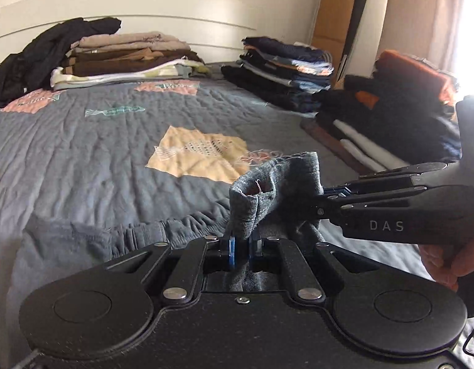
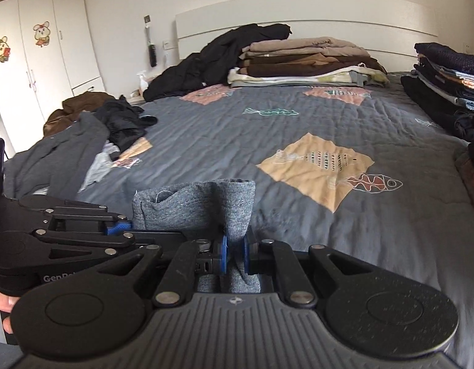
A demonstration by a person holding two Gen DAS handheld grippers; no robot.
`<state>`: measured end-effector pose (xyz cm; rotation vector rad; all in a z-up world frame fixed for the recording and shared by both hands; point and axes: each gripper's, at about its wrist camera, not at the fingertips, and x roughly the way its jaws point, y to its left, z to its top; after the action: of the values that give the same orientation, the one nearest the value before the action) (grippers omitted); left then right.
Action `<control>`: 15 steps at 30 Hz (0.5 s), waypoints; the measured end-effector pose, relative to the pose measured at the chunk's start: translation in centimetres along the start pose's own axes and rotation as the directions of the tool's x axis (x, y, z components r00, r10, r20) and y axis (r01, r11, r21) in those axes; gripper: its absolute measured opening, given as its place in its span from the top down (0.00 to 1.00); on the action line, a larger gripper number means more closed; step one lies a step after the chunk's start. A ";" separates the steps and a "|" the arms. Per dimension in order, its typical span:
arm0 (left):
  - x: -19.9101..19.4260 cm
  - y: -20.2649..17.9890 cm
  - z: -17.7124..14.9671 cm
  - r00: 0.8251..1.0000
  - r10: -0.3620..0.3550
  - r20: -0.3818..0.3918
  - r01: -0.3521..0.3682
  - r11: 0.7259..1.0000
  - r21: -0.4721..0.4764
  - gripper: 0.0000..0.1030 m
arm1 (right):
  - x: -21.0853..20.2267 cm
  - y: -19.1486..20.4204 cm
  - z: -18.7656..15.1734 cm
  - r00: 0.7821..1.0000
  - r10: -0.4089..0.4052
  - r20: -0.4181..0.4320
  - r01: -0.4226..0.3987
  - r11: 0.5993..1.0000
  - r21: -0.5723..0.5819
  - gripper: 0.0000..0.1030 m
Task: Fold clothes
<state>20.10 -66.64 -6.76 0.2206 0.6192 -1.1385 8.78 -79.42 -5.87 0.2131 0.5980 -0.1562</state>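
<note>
**Left wrist view: grey garment mid-fold**

Both grippers, left (image 1: 241,247) and right (image 2: 235,256), have fingers clamped on the grey garment (image 1: 267,190) above the bed (image 1: 114,153). Folded stacks (image 1: 138,58) look done; a loose heap (image 2: 114,123) waits.

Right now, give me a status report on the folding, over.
Both tongs, left and right, shut on the grey garment, held close together above the bedspread. Middle of bed bare; folded stacks along the far edge.

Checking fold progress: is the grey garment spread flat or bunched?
Bunched: the grey garment stands in upright folds, pinched by both hand-held grippers.
</note>
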 end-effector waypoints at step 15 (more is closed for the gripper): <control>-3.2 1.9 -1.5 0.981 0.192 0.009 -0.193 0.978 0.084 0.30 | 6.4 -2.4 -2.2 0.977 -0.210 0.026 0.211 0.977 -0.038 0.47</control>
<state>20.42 -62.68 -6.47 0.3454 0.5369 -0.9783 12.30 -81.77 -11.69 0.1081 0.6005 -0.3508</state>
